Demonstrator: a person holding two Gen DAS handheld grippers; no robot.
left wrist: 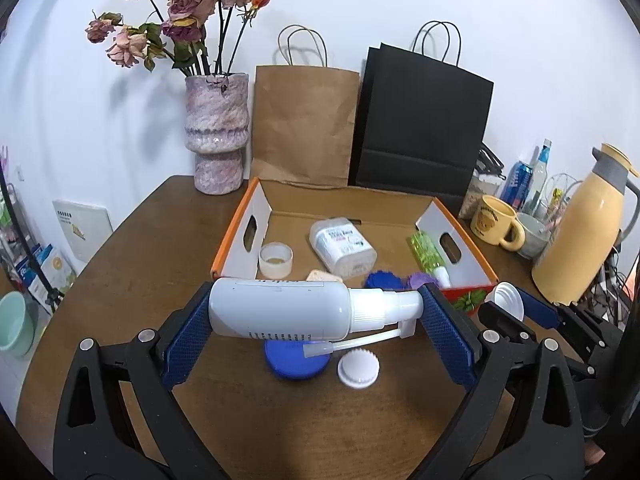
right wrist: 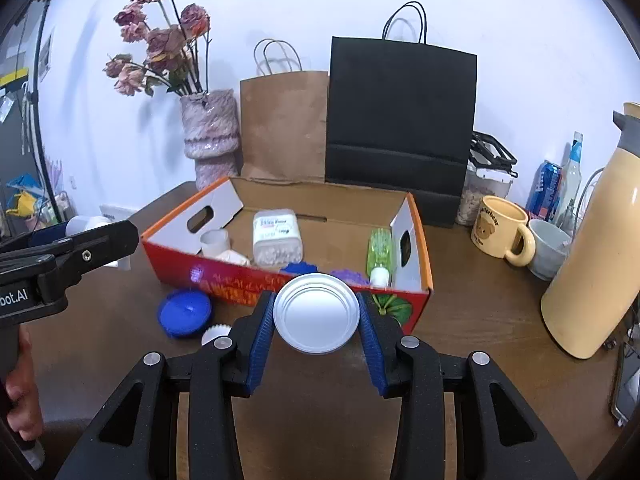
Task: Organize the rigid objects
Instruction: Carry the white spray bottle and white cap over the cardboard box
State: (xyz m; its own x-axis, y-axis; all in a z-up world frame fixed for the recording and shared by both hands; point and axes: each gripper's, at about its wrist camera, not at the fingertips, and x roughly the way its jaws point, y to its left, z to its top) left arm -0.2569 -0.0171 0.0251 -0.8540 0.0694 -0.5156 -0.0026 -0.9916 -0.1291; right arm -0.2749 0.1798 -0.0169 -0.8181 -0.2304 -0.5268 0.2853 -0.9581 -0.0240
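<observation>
With the left hand-held gripper point(left wrist: 316, 320) pinching the white spray bottle point(left wrist: 280, 309) end to end and the right hand-held gripper point(right wrist: 316, 320) clamping a white lid point(right wrist: 317, 313), both above the tabletop point(left wrist: 132, 264), each should clear the cardboard box point(right wrist: 416, 264) rim before releasing.

Open cardboard box point(right wrist: 416, 256) sits mid brown wooden tabletop point(left wrist: 132, 280). In it, L to R: small translucent cup point(left wrist: 275, 259), white plastic canister point(left wrist: 342, 247), green bottle point(left wrist: 429, 257). Behind: pink vase point(left wrist: 217, 128), brown paper bag point(left wrist: 305, 124), black paper bag point(left wrist: 424, 124). Before box: blue round lid point(right wrist: 185, 313), w/ white ridged cap point(left wrist: 358, 369) just beside.
</observation>
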